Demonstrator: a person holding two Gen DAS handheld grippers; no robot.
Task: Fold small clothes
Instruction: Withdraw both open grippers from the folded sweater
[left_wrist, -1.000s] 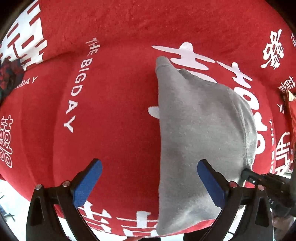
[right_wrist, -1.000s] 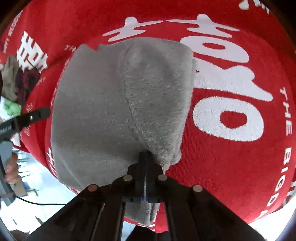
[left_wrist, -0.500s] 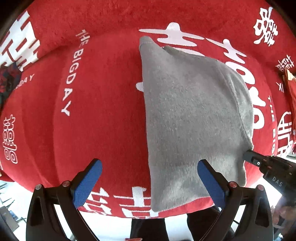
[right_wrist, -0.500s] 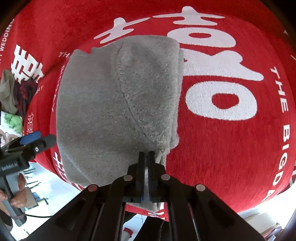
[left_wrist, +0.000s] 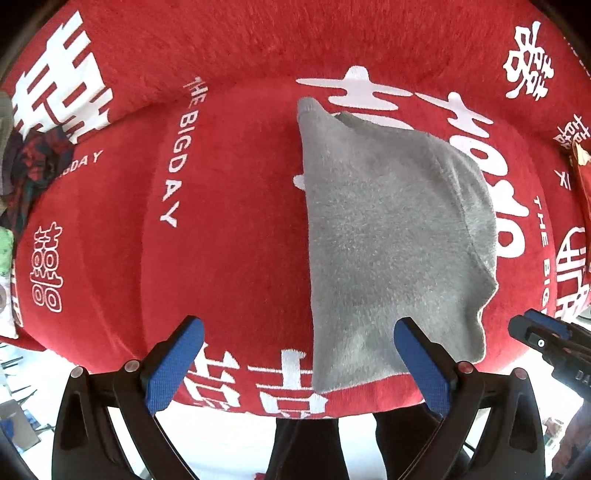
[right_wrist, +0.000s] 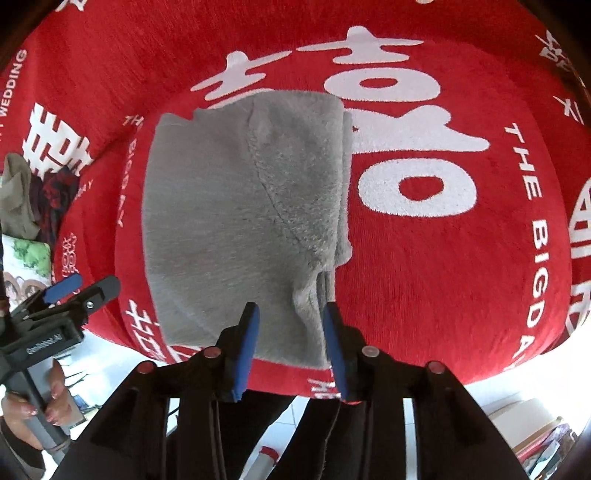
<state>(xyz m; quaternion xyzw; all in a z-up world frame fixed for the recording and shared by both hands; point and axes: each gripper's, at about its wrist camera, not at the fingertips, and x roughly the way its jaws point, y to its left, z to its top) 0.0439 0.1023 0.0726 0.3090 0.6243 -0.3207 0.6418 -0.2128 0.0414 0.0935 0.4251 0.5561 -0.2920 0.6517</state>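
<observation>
On red cover (left_wrist: 240, 236): "THE BIGDAY" lettering (left_wrist: 181, 151)

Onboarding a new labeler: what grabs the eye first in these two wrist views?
The bright red cover with big white characters and "THE BIG DAY" lettering fills both views. Next, the grey fleece garment lying folded on it, reaching the near edge. Then the blue-padded grippers: the left gripper hangs wide open above the cover, and the right gripper has its jaws opening above the garment's near corner, pads clear of the cloth.
</observation>
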